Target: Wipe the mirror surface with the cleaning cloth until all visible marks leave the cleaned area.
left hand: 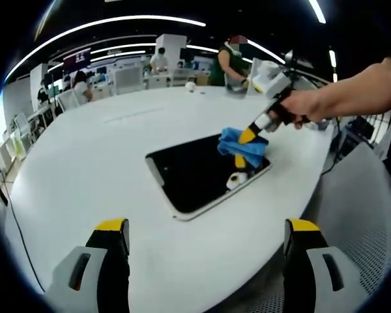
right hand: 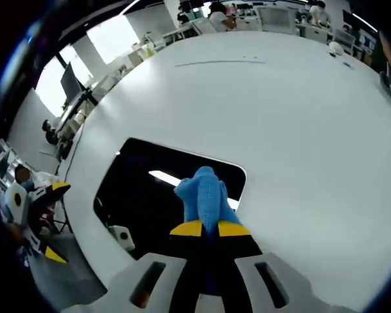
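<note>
A white table (left hand: 85,169) carries the mirror (left hand: 195,173).

Both tools (left hand: 207,244) (right hand: 206,228) have grey bodies, black jaws and yellow tips; the forearm (left hand: 358,91) seems bare.

cloth (right hand: 205,193): plain blue | mirror (left hand: 195,173): dark, pale rim | worktop (left hand: 98,163): white | tongs (right hand: 208,229): yellow-tipped, black

I see an open-plan office: a large white table (left hand: 104,163), rows of desks with monitors (right hand: 70,81), seated people (left hand: 82,86) and long ceiling lights (left hand: 117,23).
</note>
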A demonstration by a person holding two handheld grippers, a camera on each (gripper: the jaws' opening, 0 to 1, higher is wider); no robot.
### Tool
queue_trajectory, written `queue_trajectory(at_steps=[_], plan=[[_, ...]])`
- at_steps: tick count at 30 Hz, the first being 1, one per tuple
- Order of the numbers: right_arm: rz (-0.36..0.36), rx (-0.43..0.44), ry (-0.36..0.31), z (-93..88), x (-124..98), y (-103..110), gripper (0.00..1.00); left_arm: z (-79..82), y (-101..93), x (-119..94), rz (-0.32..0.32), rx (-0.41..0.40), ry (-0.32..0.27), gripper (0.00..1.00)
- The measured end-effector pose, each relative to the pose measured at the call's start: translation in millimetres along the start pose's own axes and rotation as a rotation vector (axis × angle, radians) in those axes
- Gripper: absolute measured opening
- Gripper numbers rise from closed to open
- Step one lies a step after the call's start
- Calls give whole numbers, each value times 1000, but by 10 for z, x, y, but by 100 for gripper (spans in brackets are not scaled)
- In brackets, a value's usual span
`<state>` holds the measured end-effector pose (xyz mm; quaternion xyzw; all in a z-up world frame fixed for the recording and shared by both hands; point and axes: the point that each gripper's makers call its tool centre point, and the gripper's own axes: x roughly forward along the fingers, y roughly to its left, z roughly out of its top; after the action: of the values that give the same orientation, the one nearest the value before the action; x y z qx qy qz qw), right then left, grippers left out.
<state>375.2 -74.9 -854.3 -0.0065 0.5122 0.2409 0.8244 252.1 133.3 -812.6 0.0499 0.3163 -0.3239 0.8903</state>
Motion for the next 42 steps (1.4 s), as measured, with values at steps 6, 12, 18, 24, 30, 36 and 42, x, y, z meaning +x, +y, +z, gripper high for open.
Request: queue_trajectory(at_steps=[6,12,18,24,30,36,42], plan=[[1,-1,-5,1,-3,-10,0,3,-3,2,0,3,1,99],[-7,0,-2,-14,-15,-33,0,13,7,2,3,0,-4,99],[-13,2,6,-28,-32,-57,0,27,9,-1,5,-2,-11,99],[-30,19,19,-32,-37,-63,0,22,2,0,0,-7,-7,99],[-37,25,30,-27,-33,-67,0,19,17,-11,11,-6,-6,99],[-39,21,36,-34,-36,-68,0,16,25,-14,15,-5,-7,99],[-57,4,36,-43,-41,-77,0,34,7,-6,7,-7,-14,99]])
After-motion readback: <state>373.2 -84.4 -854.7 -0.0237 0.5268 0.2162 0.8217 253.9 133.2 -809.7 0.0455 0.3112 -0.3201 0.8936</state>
